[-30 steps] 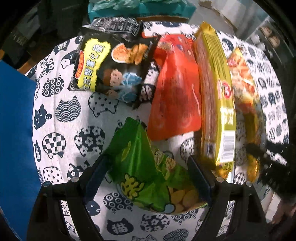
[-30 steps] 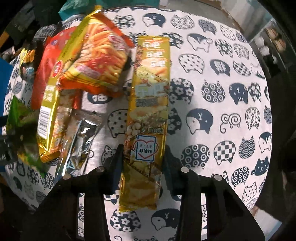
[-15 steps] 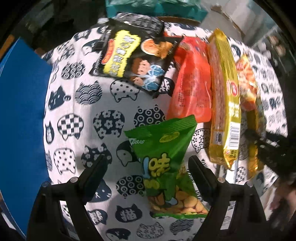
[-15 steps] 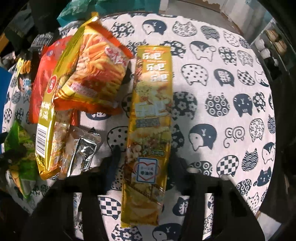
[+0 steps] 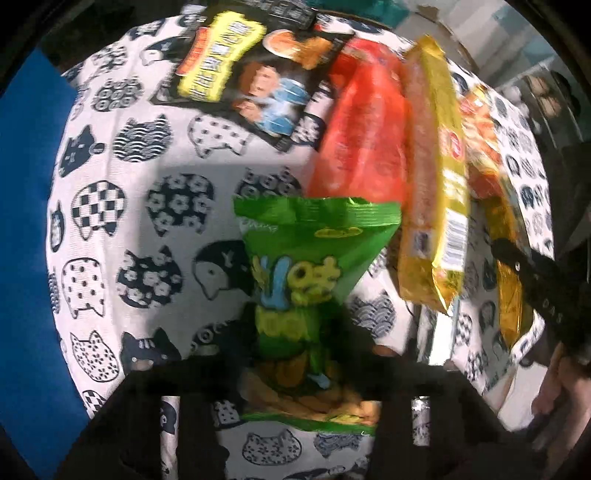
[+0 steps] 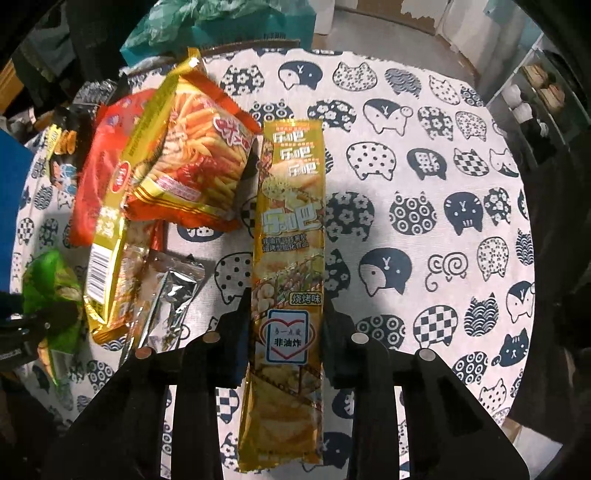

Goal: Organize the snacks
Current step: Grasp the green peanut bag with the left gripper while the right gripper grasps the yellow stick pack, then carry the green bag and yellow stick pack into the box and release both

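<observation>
My left gripper [image 5: 295,332] is shut on a green snack bag [image 5: 310,266] and holds it upright over the cat-print cloth. Beyond it lie a black bag [image 5: 255,70], a red bag [image 5: 362,129] and a long yellow pack [image 5: 436,184]. My right gripper [image 6: 286,321] is shut on a long gold snack pack [image 6: 291,240] that lies lengthwise on the cloth. Left of it lie an orange fries bag [image 6: 192,155], the yellow pack [image 6: 110,229] and a silver sachet [image 6: 166,295]. The green bag [image 6: 51,291] shows at the far left.
The round table [image 6: 443,184] is covered in white cat-print cloth. A blue surface [image 5: 26,221] lies past its left edge. Teal bags [image 6: 221,22] sit behind the table. Shelving [image 6: 535,92] stands at the far right.
My left gripper has closed on the green bag, which now stands up between the fingers. My right gripper has drawn back a little with the gold pack.
</observation>
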A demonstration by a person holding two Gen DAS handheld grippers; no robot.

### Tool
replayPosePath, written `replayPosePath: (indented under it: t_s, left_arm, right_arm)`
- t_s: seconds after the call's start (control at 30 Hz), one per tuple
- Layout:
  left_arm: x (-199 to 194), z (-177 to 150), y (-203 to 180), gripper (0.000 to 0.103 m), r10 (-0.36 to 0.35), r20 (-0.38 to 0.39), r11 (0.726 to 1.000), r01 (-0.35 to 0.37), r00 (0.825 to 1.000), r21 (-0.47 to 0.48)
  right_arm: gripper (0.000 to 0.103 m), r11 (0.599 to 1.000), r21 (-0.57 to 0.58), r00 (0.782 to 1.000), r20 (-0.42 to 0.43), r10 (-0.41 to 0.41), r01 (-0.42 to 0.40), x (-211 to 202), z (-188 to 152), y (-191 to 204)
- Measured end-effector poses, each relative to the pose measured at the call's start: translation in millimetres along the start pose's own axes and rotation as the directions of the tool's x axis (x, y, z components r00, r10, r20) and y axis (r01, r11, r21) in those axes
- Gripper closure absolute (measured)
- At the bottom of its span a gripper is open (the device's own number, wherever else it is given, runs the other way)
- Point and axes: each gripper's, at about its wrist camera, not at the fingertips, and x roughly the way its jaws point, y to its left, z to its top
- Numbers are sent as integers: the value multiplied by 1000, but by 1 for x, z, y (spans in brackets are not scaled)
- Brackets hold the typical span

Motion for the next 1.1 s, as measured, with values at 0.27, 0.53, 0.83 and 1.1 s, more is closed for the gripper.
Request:
replayPosePath:
  t_s: [0.27, 0.53, 0.83, 1.1]
  left_arm:
    - [-17, -14, -15, 72, 76, 76, 992, -83, 994, 94]
    - [-56, -14, -20, 72, 127, 160, 977, -152, 979, 152]
    - [-94, -26, -11, 72, 179, 259, 950, -235, 949, 204]
    - [-132, -33, 2, 72, 211, 355, 927, -301, 911, 223]
  right_arm:
    - [74, 1000, 17, 999, 38, 14, -14, -29, -5, -6]
    - [74, 1000, 13, 996, 94, -5, 4, -64, -25, -2]
    - [74, 1000, -8, 983, 181, -6, 7, -95, -21, 21]
    - [74, 995, -79, 961, 265, 73, -54, -135, -19, 48]
